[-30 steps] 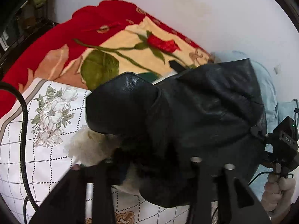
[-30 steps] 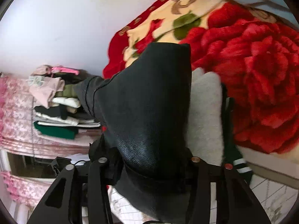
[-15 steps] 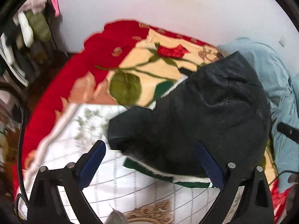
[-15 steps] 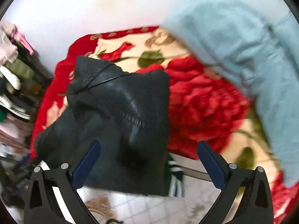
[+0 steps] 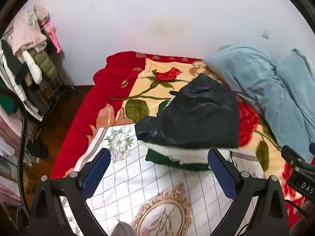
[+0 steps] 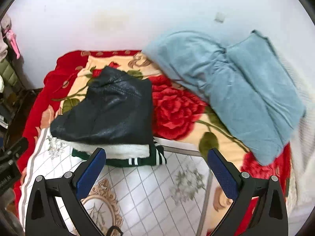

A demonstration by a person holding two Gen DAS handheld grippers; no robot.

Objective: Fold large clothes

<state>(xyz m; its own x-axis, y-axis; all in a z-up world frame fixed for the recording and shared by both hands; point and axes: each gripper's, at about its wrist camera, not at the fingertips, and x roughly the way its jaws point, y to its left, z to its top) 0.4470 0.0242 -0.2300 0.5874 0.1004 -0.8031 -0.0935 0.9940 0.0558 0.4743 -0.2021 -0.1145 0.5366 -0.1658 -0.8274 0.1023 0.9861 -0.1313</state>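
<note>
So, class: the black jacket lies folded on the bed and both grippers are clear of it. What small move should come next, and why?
Probably move on toward the blue garment, still bunched against the wall. The black jacket already lies folded on the green garment, and the left gripper and right gripper both stand open and empty.

A plain white wall (image 5: pixel 157 15) fills the view from ten to two o'clock, with a faint yellowish stain (image 5: pixel 165 26) near twelve. At nine o'clock a rack (image 5: pixel 25 63) piled with clothes stands over dark wooden floor (image 5: pixel 59 114).
</note>
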